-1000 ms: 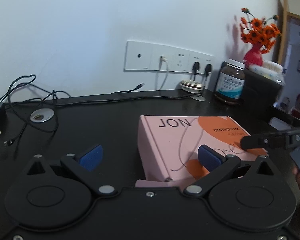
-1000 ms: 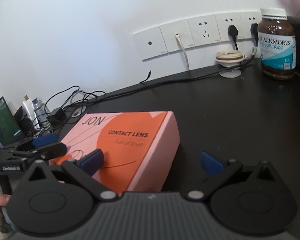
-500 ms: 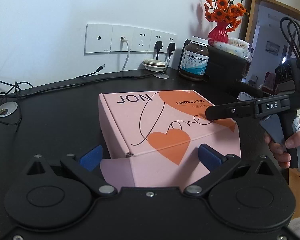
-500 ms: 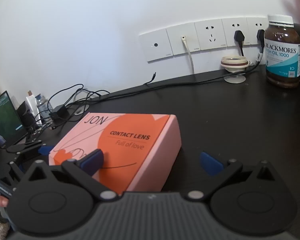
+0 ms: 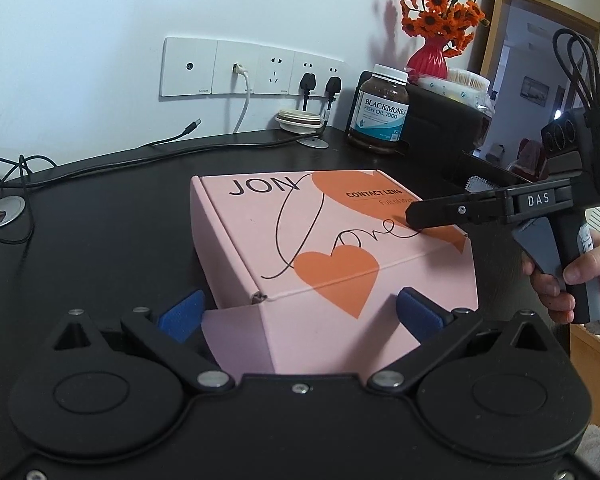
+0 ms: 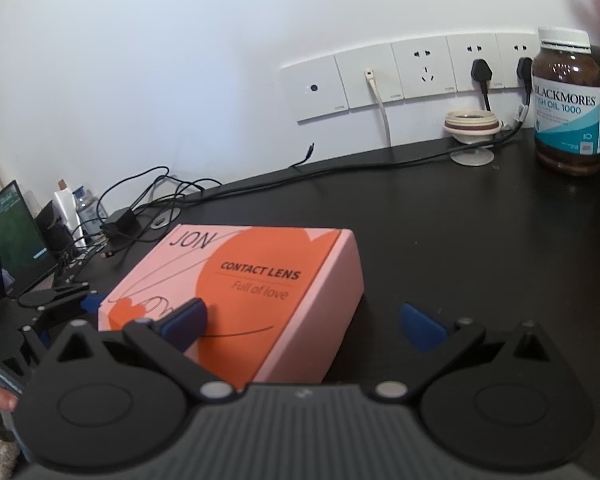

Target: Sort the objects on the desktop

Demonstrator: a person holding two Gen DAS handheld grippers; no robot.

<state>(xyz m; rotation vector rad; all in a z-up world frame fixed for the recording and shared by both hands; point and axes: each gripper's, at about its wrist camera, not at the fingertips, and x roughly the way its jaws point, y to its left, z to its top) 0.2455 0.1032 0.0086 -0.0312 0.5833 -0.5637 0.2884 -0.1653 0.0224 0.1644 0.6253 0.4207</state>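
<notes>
A pink cardboard box [image 5: 320, 248] with orange hearts, printed JON and CONTACT LENS, lies flat on the black desk [image 5: 100, 248]. My left gripper [image 5: 300, 314] is open, and its blue pads [image 5: 180, 314] straddle the box's near corner without pressing it. In the right wrist view my right gripper [image 6: 302, 324] is open too. Its left pad hovers over the box [image 6: 240, 292] top, while the right pad is off the box's side, above the desk. A hand [image 5: 580, 276] holds that gripper at the right of the left wrist view.
A brown fish oil bottle [image 6: 568, 104] and a small stack of lids [image 6: 472, 124] stand at the back by the wall sockets [image 6: 380, 76]. Cables [image 6: 148, 200] tangle at the back left beside a screen [image 6: 16, 236]. A red vase of orange flowers [image 5: 432, 56] tops a black case.
My left gripper has swung round to the right and closed in, so the box's near corner now sits between its fingers. The right gripper has drifted slightly; the box has stayed put.
</notes>
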